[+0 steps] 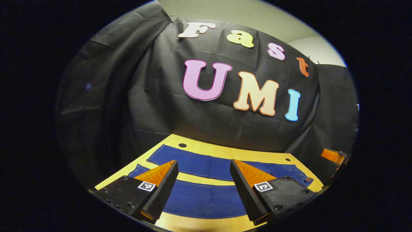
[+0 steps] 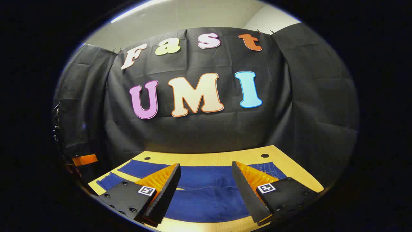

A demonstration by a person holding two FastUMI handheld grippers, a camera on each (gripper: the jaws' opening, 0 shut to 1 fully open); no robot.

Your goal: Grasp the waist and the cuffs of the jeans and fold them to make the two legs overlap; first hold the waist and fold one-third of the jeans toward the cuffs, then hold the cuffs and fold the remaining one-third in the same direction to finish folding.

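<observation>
Jeans [image 1: 206, 167] lie flat on the yellow tabletop [image 1: 225, 149], long axis running left-right across the frame in both views. In left gripper view the two legs are spread w/ a strip of bare tabletop between them, cuffs toward the left edge, waist w/ button at lower right. In right gripper view the jeans [image 2: 206, 193] run the same way: waist at right under the right finger, legs trailing to lower left. Left hand-held gripper [image 1: 203, 180] sits at bottom centre of its view, fingers well apart, nothing between them; denim lies below and beyond the tips, touching or not can't tell. Right hand-held gripper [image 2: 206, 183] likewise at bottom centre, fingers apart and empty, denim spread beneath the gap. An orange-and-black piece shows at the right edge of left gripper view [image 1: 333, 156] and one at the left edge of right gripper view [image 2: 84, 159], prob. the other gripper each time.
</observation>
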